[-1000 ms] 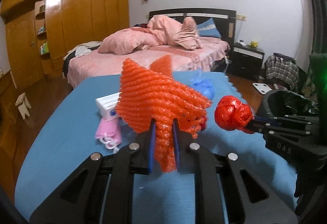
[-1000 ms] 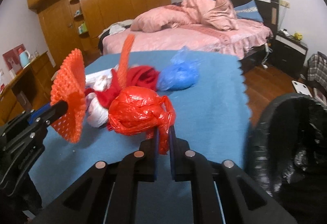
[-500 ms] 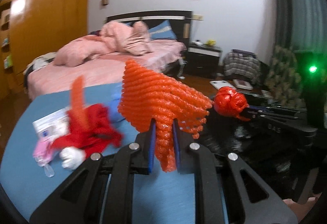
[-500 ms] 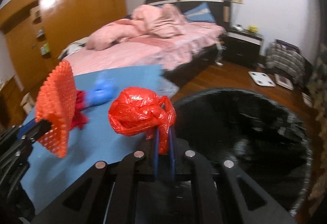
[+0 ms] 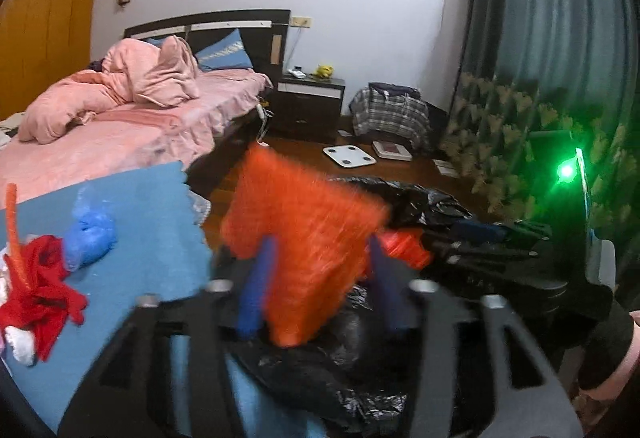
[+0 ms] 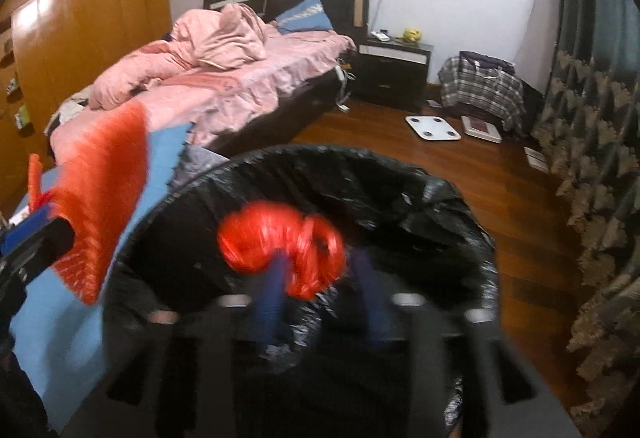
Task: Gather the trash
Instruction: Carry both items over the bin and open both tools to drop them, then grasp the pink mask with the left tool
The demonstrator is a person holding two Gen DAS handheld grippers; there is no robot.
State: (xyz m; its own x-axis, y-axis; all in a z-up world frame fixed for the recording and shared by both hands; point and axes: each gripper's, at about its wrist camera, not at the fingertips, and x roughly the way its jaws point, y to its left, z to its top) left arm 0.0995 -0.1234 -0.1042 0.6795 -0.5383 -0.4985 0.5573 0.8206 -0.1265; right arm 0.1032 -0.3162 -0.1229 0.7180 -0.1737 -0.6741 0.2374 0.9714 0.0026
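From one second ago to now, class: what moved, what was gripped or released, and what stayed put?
Both grippers swung from over the blue table to over the black-lined bin. The left gripper has just opened around the orange foam net; the right gripper around the red bag. The blue bag and red cloth stayed on the table.

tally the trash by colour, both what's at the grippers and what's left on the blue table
orange: 2 — foam net between the open left gripper's pads, net strip on the table
red: 2 — knotted bag at the open right gripper over the black-lined bin, crumpled red piece
blue: 1 — bag
total: 5
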